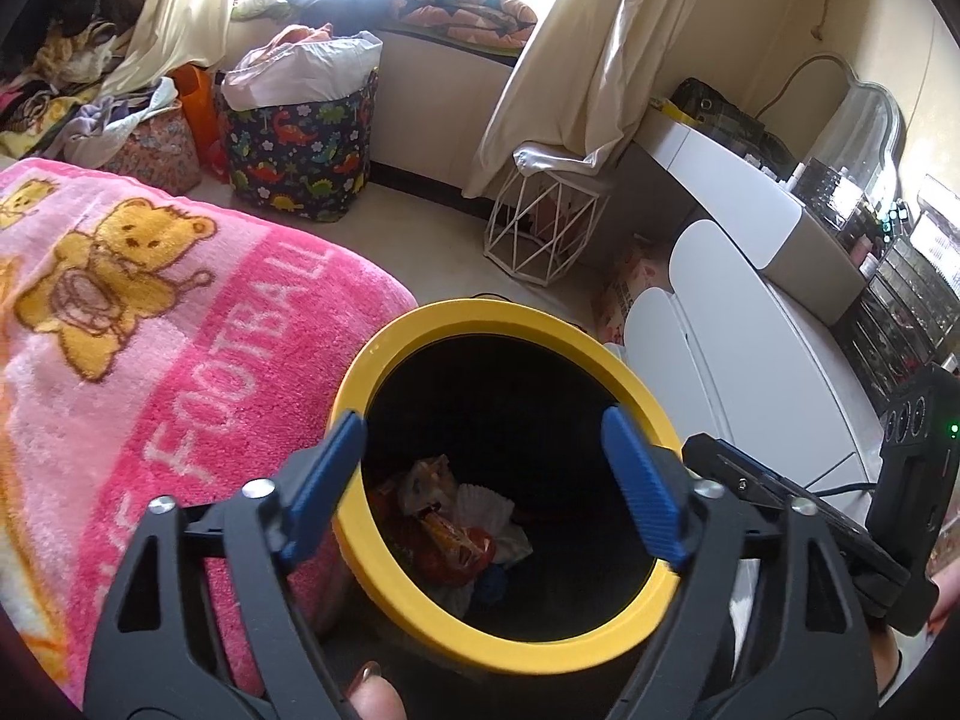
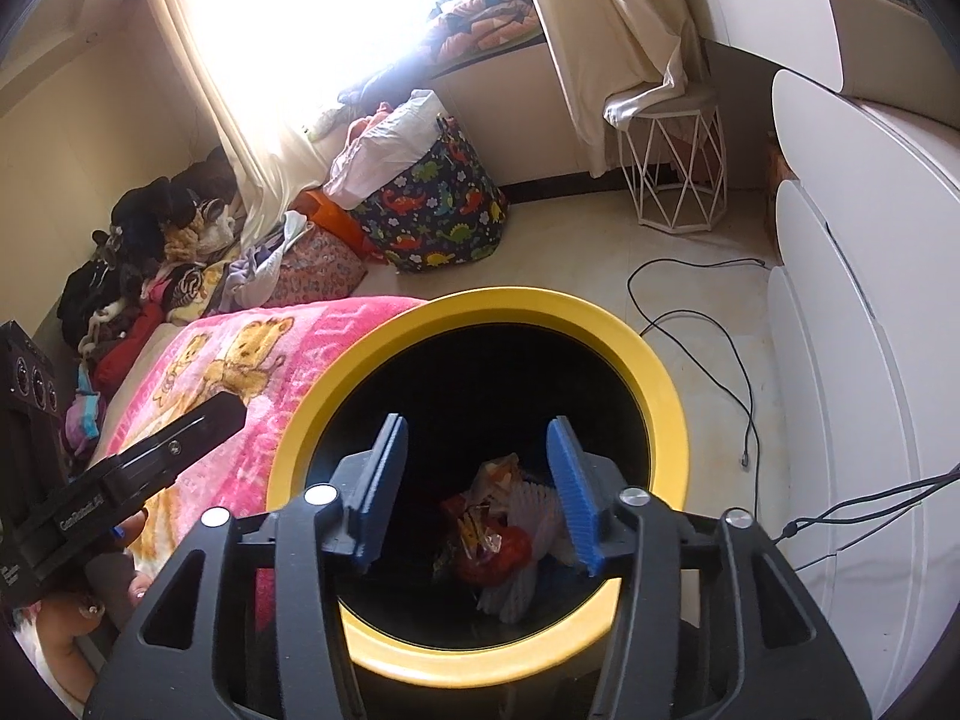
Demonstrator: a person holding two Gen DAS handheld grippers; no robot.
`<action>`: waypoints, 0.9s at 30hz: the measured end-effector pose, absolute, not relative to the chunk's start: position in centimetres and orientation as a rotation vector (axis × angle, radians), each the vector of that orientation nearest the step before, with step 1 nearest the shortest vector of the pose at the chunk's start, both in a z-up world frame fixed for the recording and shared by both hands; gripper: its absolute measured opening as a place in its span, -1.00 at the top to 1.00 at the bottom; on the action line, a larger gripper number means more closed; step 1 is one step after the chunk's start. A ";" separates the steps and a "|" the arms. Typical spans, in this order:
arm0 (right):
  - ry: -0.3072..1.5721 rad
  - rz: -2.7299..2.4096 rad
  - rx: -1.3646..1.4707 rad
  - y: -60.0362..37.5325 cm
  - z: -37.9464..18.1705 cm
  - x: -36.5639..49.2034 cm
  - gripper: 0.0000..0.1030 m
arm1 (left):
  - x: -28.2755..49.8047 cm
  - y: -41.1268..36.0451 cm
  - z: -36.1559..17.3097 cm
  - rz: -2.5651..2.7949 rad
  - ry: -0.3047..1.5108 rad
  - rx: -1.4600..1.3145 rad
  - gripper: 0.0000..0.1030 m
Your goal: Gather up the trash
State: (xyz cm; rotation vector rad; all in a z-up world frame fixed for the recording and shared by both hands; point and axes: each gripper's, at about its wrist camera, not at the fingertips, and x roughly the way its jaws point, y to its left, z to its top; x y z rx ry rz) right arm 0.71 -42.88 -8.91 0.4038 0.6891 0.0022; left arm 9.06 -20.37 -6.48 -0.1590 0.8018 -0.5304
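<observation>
Showing only in right view: black cable point(image 2: 708, 324) beside yellow-rimmed bin point(image 2: 660, 372).

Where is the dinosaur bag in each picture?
Left wrist: the dinosaur bag sits upper left of centre, on the floor beyond the pink blanket.
Right wrist: the bag is upper middle, under the window.
Shared landmark: the yellow-rimmed bin, low and central.
</observation>
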 end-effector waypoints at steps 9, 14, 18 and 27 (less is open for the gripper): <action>0.621 0.004 0.392 -42.3 -7.1 -0.2 -0.50 | 8.3 -18.4 -5.2 -0.472 0.764 -0.142 -0.78; 0.587 0.021 0.385 -41.6 -6.3 -0.6 -0.72 | 7.7 -16.9 -4.6 -0.426 0.744 -0.129 -0.78; 0.563 0.034 0.377 -40.9 -5.6 -0.9 -0.82 | 6.9 -15.3 -4.1 -0.393 0.726 -0.128 -0.78; 0.469 0.057 0.264 -37.0 -4.1 -2.6 -0.87 | 3.9 -12.1 -2.2 -0.331 0.638 -0.080 -0.78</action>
